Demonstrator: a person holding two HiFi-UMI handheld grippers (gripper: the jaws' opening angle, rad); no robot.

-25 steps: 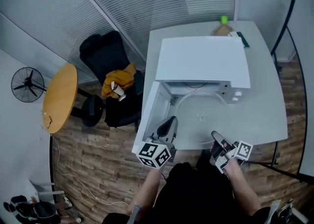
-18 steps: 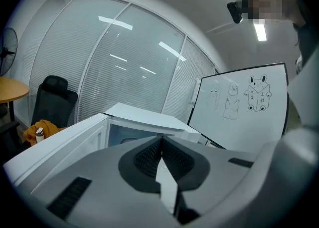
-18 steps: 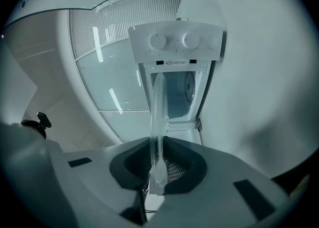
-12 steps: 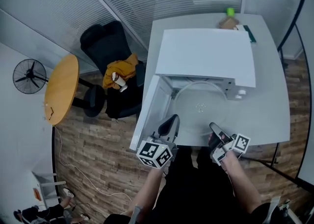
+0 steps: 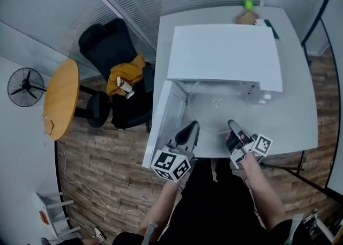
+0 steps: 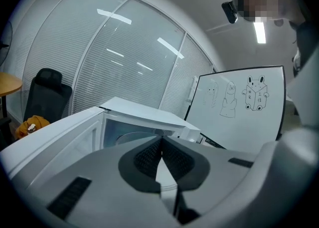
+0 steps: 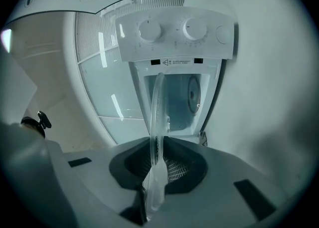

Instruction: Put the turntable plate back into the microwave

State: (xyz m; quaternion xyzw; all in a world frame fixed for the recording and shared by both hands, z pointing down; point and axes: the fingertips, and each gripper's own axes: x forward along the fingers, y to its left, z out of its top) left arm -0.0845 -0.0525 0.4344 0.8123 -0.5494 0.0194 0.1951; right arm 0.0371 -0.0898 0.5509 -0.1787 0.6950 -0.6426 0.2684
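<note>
A white microwave (image 5: 222,51) stands on the grey table (image 5: 295,115) with its door (image 5: 161,123) swung open to the left. Both grippers hold the clear glass turntable plate (image 5: 217,111) level at the cavity mouth, its far half under the microwave's top. My left gripper (image 5: 188,130) is shut on the plate's near-left rim, and my right gripper (image 5: 233,130) on the near-right rim. In the right gripper view the plate (image 7: 158,107) runs edge-on from the right gripper (image 7: 158,147) toward the cavity (image 7: 182,102). The left gripper (image 6: 160,142) pinches a thin glass edge (image 6: 164,177).
The control panel (image 7: 174,35) with two knobs sits beside the cavity. A black office chair with an orange cloth (image 5: 126,83), a round wooden table (image 5: 60,99) and a fan (image 5: 24,87) stand left of the table. Small items (image 5: 247,5) lie behind the microwave. A whiteboard (image 6: 239,102) stands at the right.
Both grippers have carried the plate forward, so more of it lies under the microwave's top. The right gripper moved more than the left.
</note>
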